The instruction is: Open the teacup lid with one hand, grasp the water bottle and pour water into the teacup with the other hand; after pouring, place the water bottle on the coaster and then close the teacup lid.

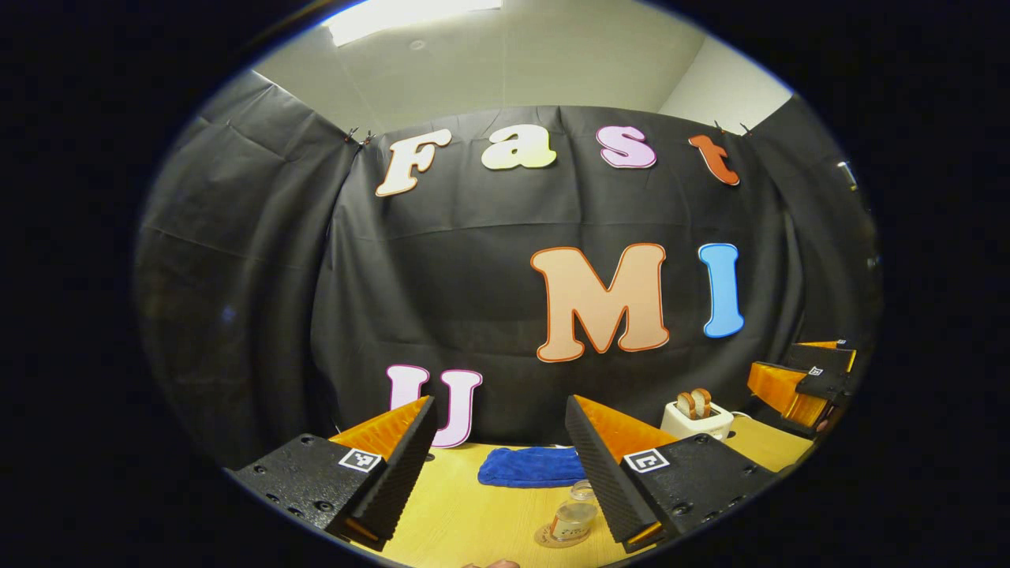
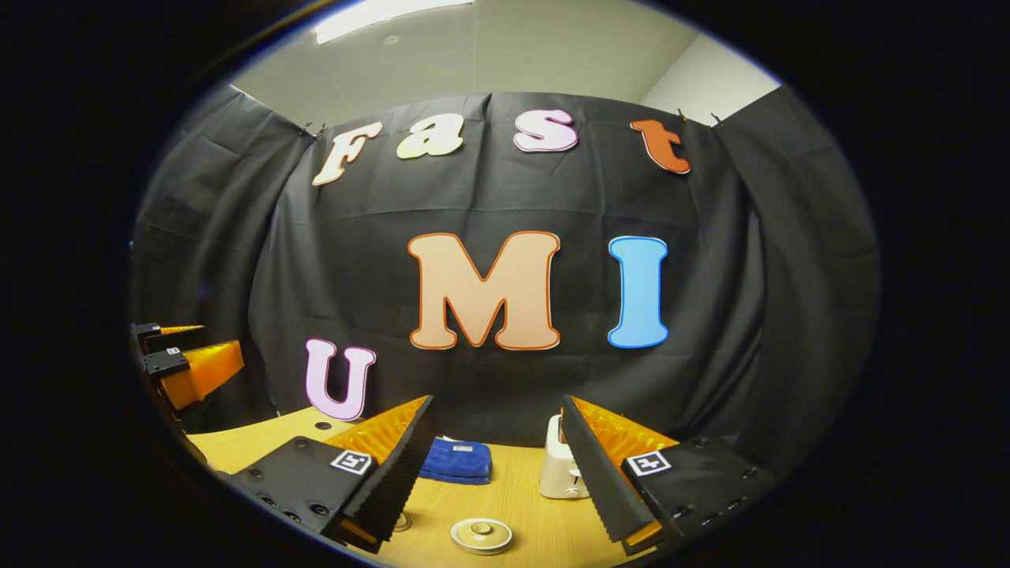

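A small clear water bottle (image 1: 574, 517) stands on a round coaster (image 1: 550, 541) low in the left gripper view, just inside the right finger. My left gripper (image 1: 499, 401) hangs open above the table with nothing between its fingers. A round cream teacup lid with a knob (image 2: 481, 535) lies low in the right gripper view, between the fingers' lines. My right gripper (image 2: 497, 398) is also open and holds nothing. Each gripper appears at the edge of the other's view: the right gripper (image 1: 805, 379) far right, the left gripper (image 2: 189, 359) far left.
A folded blue cloth (image 1: 530, 467) (image 2: 456, 460) lies at the back of the wooden table (image 1: 458, 513). A white toaster (image 1: 696, 418) (image 2: 562, 469) with bread slices stands to its right. The black cloth wall closes the back.
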The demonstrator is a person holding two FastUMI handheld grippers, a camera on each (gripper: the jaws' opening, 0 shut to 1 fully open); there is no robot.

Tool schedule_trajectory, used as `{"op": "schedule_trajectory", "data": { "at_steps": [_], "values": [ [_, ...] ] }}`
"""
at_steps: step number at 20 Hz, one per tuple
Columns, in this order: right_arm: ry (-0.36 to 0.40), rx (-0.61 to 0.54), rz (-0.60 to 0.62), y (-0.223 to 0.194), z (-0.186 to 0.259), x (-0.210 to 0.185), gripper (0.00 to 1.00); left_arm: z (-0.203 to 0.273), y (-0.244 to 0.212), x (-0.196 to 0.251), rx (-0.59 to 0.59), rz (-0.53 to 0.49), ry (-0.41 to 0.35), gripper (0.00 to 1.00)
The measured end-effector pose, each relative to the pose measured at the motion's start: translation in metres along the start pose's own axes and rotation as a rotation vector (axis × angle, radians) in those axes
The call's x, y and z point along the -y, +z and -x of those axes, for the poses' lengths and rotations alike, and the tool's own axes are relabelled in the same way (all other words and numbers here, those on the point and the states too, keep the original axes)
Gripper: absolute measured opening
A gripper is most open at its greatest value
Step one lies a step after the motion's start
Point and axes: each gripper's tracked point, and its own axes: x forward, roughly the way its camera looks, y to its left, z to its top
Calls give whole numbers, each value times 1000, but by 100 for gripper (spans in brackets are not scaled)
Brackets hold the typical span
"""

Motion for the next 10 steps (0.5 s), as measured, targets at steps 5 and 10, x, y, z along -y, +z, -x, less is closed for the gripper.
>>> {"op": "schedule_trajectory", "data": {
  "at_steps": [5,10],
  "values": [
    [11,-79,28,-43,-16,3,100,4,1,-7,0,-10,17,95],
    [30,-184,70,-96,-26,5,100,10,0,-21,-9,-18,53,93]
  ]
}}
